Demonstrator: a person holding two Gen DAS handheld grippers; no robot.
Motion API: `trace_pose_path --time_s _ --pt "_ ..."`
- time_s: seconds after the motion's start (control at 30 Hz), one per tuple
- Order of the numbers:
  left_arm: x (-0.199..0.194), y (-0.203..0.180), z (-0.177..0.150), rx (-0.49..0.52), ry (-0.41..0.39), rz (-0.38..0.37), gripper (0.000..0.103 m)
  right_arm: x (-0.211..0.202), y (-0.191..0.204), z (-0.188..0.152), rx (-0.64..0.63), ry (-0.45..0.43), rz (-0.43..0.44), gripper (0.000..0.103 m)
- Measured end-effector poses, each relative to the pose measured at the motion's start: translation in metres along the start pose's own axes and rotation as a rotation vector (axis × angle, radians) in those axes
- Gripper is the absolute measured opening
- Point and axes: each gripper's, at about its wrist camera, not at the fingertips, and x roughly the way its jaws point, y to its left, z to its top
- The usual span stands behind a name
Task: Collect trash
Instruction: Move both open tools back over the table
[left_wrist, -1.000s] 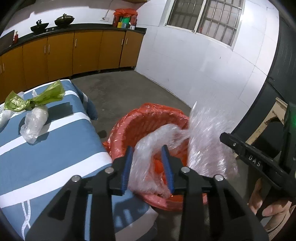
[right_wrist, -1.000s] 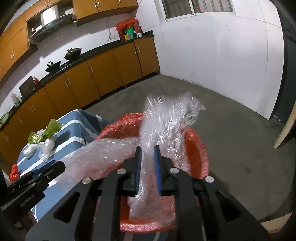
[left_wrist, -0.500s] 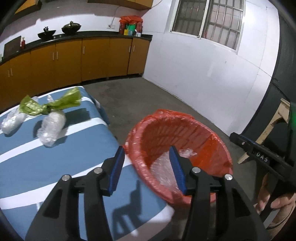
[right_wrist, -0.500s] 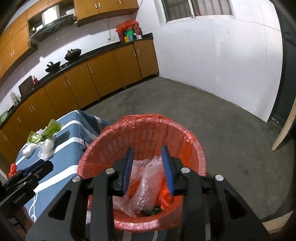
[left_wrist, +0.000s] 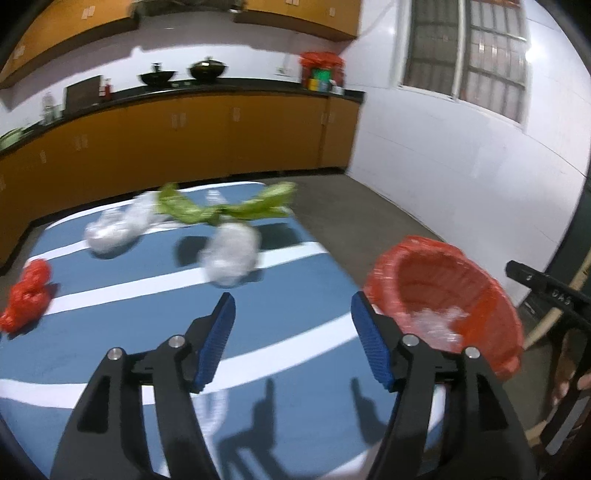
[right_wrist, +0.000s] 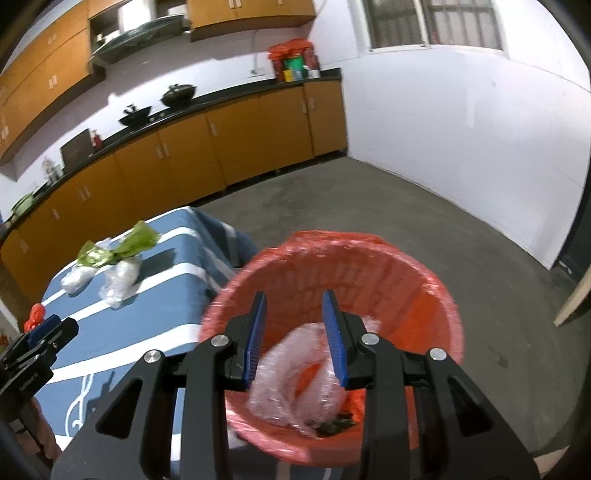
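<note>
The left gripper (left_wrist: 291, 321) hangs over the striped blue tablecloth (left_wrist: 110, 321), its blue-padded jaws opening and standing wide apart with only cloth showing between them. The right gripper (right_wrist: 293, 317) sits above the mouth of the red-lined trash basket (right_wrist: 436, 280), its jaws parted a modest way and pinching nothing; the crumpled clear bubble wrap (right_wrist: 295, 380) seen between them lies loose down inside the basket, on top of a few dark scraps at the bottom.

From the left gripper's side the basket stands just off the table's right edge, with the clear plastic glinting inside. Past it the other gripper's black body pokes in from the right, carrying small pale letters that read something like "DAS", though blur makes this uncertain. From the right gripper's side, the left tool's body at the lower left also carries a line of small white print, too small to read.

Trash left on the table: a clear plastic wad (left_wrist: 231, 254) nearest the left gripper, a second clear plastic wad (left_wrist: 114, 232) further left, a green plastic bag (left_wrist: 221, 206) stretched out behind and between them, and a crumpled red plastic bag (left_wrist: 27, 299) near the table's left edge.

Beyond the table runs a black counter (left_wrist: 221, 90) on orange cabinets (left_wrist: 229, 136), with two dark woks and a red bag over some tins in the corner; their labels cannot be made out. A barred window (left_wrist: 469, 55) sits in the white wall.
</note>
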Motion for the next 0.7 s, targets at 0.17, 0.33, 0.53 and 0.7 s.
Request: trace_pose_path --time_s 0.17,0.33,0.53,0.7 --pt "-0.013 0.047 -0.005 -0.064 -0.022 0.098 0.07 0.009 0.039 0.005 -0.052 0.003 0.06 0.033" --pt "-0.027 0.095 -0.01 -0.14 -0.044 0.196 0.07 0.023 0.085 0.01 -0.105 0.008 0.127 0.033" --pt "-0.043 0.135 -0.016 -0.166 -0.075 0.292 0.071 0.036 0.14 0.013 -0.175 0.008 0.195 0.033" --pt "-0.051 0.157 -0.022 -0.186 -0.082 0.332 0.073 0.049 0.178 0.014 -0.213 0.005 0.222 0.033"
